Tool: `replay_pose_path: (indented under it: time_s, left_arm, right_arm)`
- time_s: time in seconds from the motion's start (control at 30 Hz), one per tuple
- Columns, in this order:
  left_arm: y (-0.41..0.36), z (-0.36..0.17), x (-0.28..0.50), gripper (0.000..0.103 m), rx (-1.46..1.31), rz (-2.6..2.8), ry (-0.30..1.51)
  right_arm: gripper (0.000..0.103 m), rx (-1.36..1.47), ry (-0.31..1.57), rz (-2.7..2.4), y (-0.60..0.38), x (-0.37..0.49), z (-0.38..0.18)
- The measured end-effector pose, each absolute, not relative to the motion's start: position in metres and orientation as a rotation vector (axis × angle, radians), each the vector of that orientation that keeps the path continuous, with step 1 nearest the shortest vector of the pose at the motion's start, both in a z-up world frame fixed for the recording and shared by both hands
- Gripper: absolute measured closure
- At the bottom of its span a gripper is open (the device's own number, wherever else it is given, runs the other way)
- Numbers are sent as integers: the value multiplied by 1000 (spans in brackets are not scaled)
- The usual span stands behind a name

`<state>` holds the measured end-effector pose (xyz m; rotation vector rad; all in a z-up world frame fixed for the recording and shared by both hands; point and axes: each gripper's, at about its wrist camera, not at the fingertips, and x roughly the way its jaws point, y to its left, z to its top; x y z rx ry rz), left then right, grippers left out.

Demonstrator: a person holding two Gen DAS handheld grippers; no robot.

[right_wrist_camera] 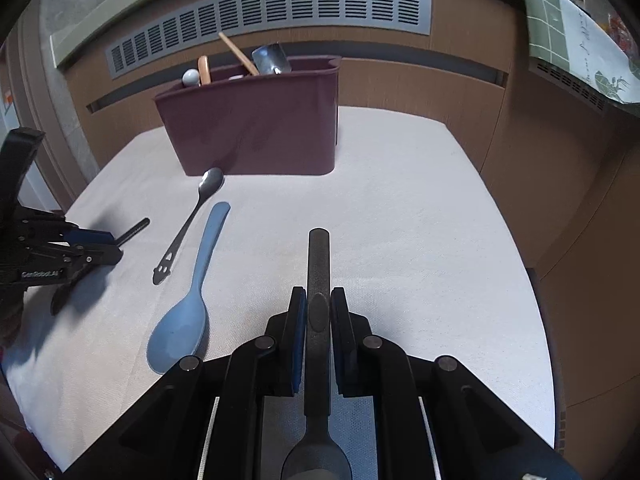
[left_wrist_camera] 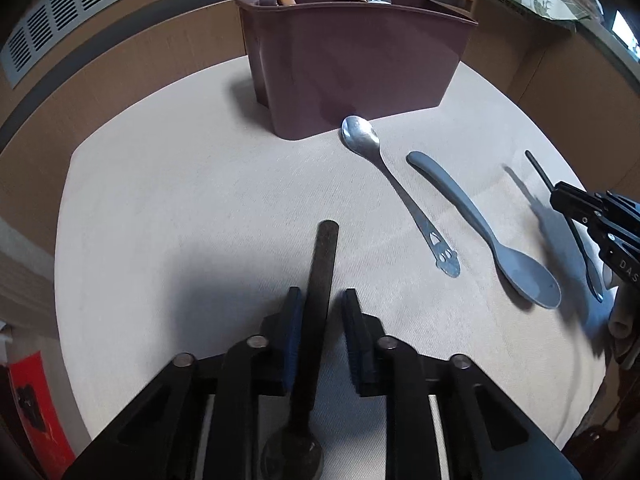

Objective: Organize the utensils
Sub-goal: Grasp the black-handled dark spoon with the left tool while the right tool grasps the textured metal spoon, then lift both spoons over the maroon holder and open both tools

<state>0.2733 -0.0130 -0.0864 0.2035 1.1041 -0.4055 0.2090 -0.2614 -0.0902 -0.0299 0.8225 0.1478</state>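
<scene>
A maroon utensil holder (left_wrist_camera: 352, 68) stands at the back of the cloth-covered table, also in the right wrist view (right_wrist_camera: 256, 128), with several utensils standing in it. A metal spoon (left_wrist_camera: 394, 192) (right_wrist_camera: 188, 224) and a blue plastic spoon (left_wrist_camera: 488, 232) (right_wrist_camera: 192, 292) lie flat in front of it. My left gripper (left_wrist_camera: 320, 304) has its jaws around a dark spoon handle (left_wrist_camera: 322, 272), with a gap on the right side. My right gripper (right_wrist_camera: 318, 304) is shut on a black spoon handle (right_wrist_camera: 319, 264), bowl toward the camera.
A vented panel (right_wrist_camera: 272, 12) and brown wall run behind the table. The white cloth (right_wrist_camera: 420, 240) ends at the table's right edge. A red item (left_wrist_camera: 36, 400) sits low left, off the table.
</scene>
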Motion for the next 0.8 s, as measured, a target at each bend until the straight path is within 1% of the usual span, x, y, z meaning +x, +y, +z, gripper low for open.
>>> replay_pose_path:
  time_s: [0.07,0.17,0.33,0.5,0.57,0.8]
  left_arm:
    - [-14,-86,274,90,202,-391,1093]
    - [-9,-76,272,90,119,-368,1035]
    - [7,-27,250,91,-75,-375,842]
    - [13,4,239,93,-117,-370,717]
    - [12,10,237,99,-111,-372,703]
    - [11,23,228,100,-106,-386,668]
  right_arm:
    - [93,-11,805,156,-263,209,-88]
    - [93,9,776,164,-264,207,-80]
    - [93,12,721,164,-265,204,-63]
    - [93,12,671,162,-262,202,-45]
    - [93,2,654,163,-258,200,-38]
    - [93,-20,625,164,-251,195,-26]
